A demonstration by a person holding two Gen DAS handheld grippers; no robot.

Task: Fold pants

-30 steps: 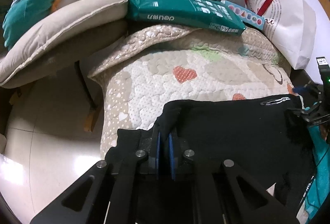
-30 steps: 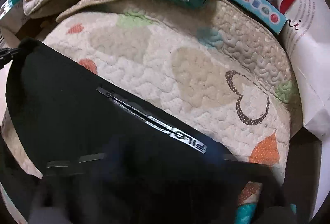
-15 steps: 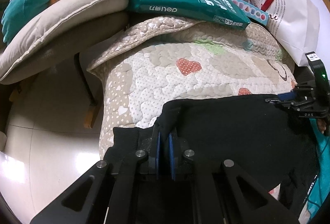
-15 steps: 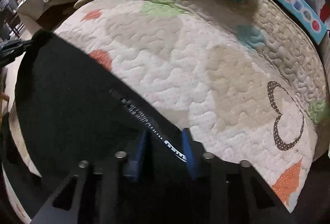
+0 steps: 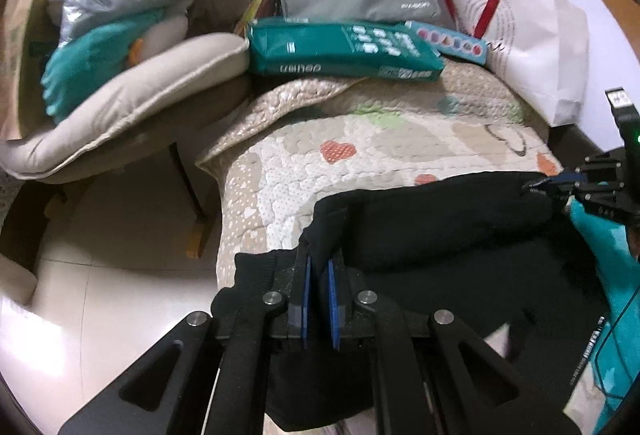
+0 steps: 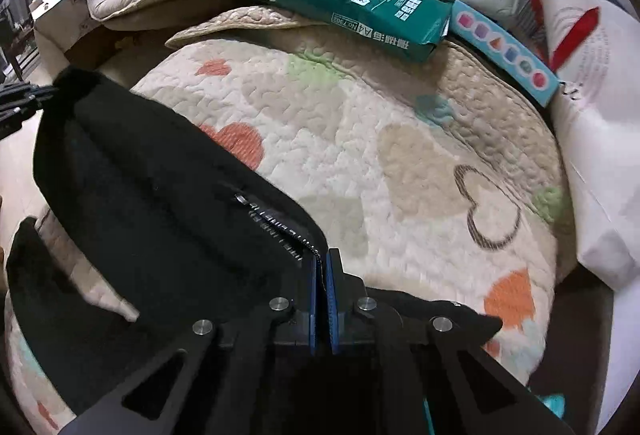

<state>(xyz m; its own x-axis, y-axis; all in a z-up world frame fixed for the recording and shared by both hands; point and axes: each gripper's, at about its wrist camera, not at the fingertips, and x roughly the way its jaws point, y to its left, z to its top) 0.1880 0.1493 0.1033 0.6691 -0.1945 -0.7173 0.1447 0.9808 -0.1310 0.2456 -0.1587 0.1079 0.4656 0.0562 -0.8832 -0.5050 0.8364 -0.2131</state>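
The black pants lie across the near edge of the heart-print quilt, their top edge raised between both grippers. The left gripper clamps one corner, the right gripper pinches the other by the printed logo. A green paper pack sits at the quilt's far edge

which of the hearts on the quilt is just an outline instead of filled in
The dark brown outlined heart on the quilt, toward the white paper bag. The orange, green and tan hearts are solid patches; this one is only a dotted contour.
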